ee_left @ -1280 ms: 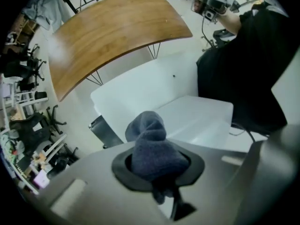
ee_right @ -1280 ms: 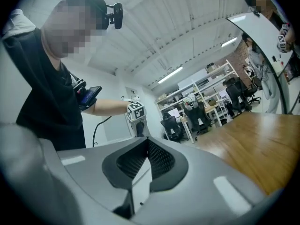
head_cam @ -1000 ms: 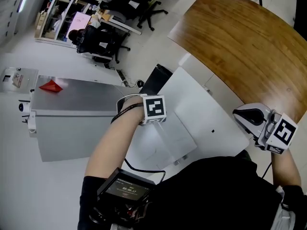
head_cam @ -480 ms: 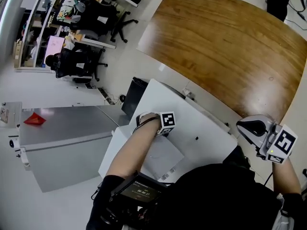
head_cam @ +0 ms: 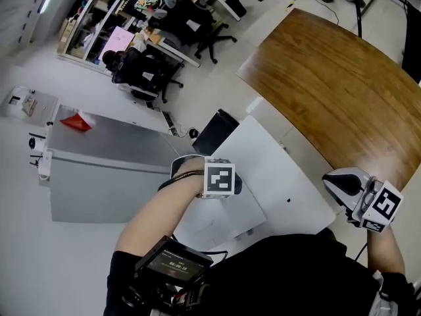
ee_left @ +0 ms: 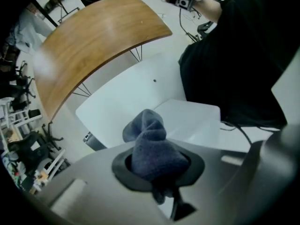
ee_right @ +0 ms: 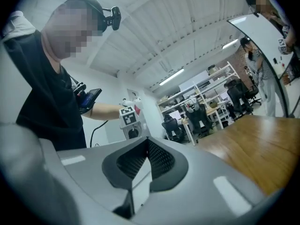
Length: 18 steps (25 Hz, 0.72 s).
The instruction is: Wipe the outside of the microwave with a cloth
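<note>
Pale office floor [head_cam: 39,255] all around, seen from steeply above. Nearest, a person's black top [head_cam: 289,275] filling the bottom of the head view, with a small black screen device [head_cam: 172,263] strapped to the bare left forearm.

Just beyond, the left gripper [head_cam: 230,184], held over the top face of a white box-shaped microwave [head_cam: 263,157], close to that top's left edge. Jaws clamped on a bunched dark grey-blue cloth [ee_left: 152,146], its crumpled end poking out past the jaws toward the white top. Impossible to tell whether cloth and microwave touch.

Off to the right, well apart from the microwave, the right gripper [ee_right: 143,163], held by the near edge of a large curved brown wooden desk [head_cam: 329,84]. Jaws drawn together, nothing between them, pointing out level over the wooden top.

Beside the microwave's far left corner, a black box [head_cam: 214,131] on the floor. Further left, a grey metal cabinet [head_cam: 112,170] with a small red object [head_cam: 77,120] near the far left corner of its top.

Farthest back, black office chairs [head_cam: 148,71] at cluttered work tables, and open shelving [head_cam: 85,12] against the wall.
</note>
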Motion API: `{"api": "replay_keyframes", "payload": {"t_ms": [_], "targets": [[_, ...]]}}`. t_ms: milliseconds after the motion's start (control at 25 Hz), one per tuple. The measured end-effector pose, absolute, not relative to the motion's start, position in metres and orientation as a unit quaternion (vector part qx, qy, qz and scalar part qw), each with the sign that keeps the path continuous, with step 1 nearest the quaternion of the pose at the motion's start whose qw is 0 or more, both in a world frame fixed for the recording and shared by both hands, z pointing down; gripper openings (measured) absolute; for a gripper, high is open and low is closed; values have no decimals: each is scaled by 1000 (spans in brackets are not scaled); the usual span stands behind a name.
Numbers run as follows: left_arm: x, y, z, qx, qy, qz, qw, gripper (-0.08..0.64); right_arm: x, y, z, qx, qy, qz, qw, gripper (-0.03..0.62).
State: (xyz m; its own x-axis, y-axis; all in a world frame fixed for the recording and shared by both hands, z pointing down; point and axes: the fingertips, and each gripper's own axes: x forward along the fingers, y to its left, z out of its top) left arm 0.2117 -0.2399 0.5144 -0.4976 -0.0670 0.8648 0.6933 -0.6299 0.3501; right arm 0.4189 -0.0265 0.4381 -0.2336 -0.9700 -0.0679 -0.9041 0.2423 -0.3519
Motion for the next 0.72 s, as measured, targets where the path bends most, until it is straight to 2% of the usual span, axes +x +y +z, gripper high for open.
{"api": "replay_keyframes", "payload": {"t_ms": [160, 320, 480, 720], "targets": [[201, -252, 508, -454, -338, -787, 244, 54, 417, -54, 434, -579, 796, -103, 141, 5], [194, -248, 523, -429, -343, -812, 200, 54, 414, -62, 449, -569, 800, -120, 149, 5], [191, -239, 601, -381, -377, -826, 176, 52, 422, -44, 479, -589, 781, -152, 146, 5], [177, -234, 708, -300, -388, -849, 198, 52, 438, 6, 519, -634, 734, -197, 143, 5]]}}
